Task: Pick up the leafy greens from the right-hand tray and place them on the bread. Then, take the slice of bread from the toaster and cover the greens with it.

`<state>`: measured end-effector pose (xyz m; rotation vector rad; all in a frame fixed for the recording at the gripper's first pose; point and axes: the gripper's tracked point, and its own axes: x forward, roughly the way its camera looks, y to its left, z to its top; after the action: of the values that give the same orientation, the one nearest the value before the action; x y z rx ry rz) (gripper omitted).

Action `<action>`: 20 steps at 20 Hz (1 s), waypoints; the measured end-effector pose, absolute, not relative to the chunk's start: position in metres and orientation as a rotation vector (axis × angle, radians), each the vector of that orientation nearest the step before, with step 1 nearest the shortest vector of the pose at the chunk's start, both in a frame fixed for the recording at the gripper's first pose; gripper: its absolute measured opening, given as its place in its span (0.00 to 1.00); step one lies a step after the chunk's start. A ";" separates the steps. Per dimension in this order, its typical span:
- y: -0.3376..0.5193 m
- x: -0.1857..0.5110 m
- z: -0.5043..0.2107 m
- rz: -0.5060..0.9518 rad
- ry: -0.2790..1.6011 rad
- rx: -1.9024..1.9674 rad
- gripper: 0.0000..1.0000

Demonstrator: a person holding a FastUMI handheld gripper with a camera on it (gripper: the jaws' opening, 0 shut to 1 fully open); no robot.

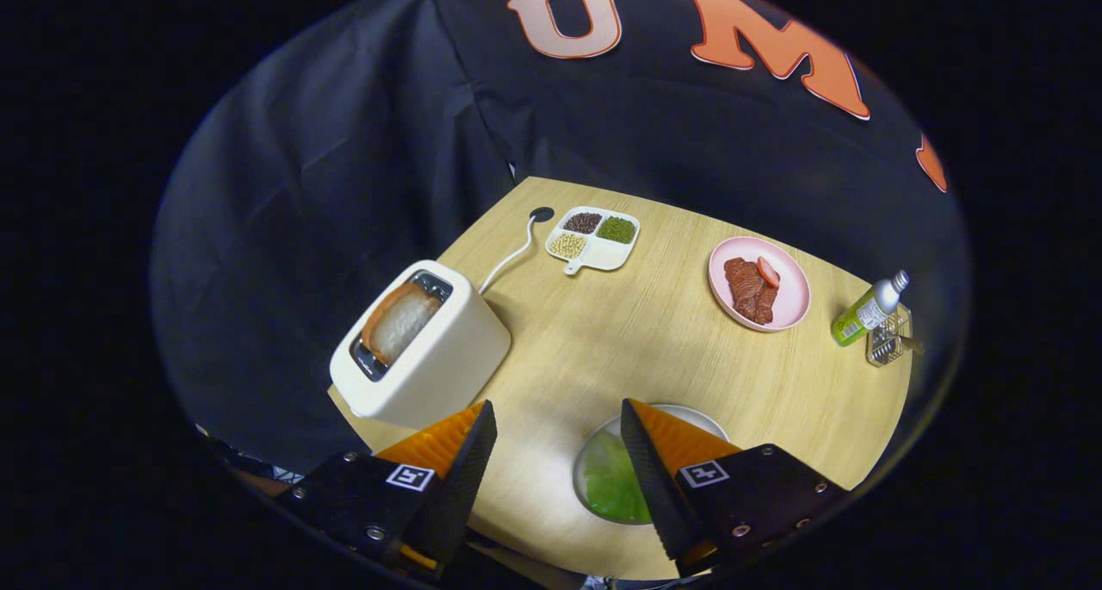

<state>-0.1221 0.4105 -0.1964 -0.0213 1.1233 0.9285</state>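
Hand-held gripper [558, 418]: fingers apart, empty, above bare wood-grain counter [654, 340].
Leafy greens [613, 487]: crinkled, near right finger.
Toaster [422, 349]: rounded, counter's left edge.

Bright overhead light on table [654, 332]; dark surroundings; fisheye bending at edges; sharp focus.

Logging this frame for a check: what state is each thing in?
gripper: open, holding nothing
toaster: bread slice standing in its slot
leafy greens: lying on white plate
pink plate: holds meat slices
divided dish: three compartments filled
bottle: capped, leaning
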 end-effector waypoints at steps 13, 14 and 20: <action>0.555 -0.166 -0.174 0.857 1.337 -0.037 0.84; 0.558 -0.168 -0.180 0.831 1.356 -0.057 0.82; 0.576 -0.176 -0.213 0.711 1.434 -0.139 0.64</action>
<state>-0.1757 0.5762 -0.2132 -0.1388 1.4339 0.7113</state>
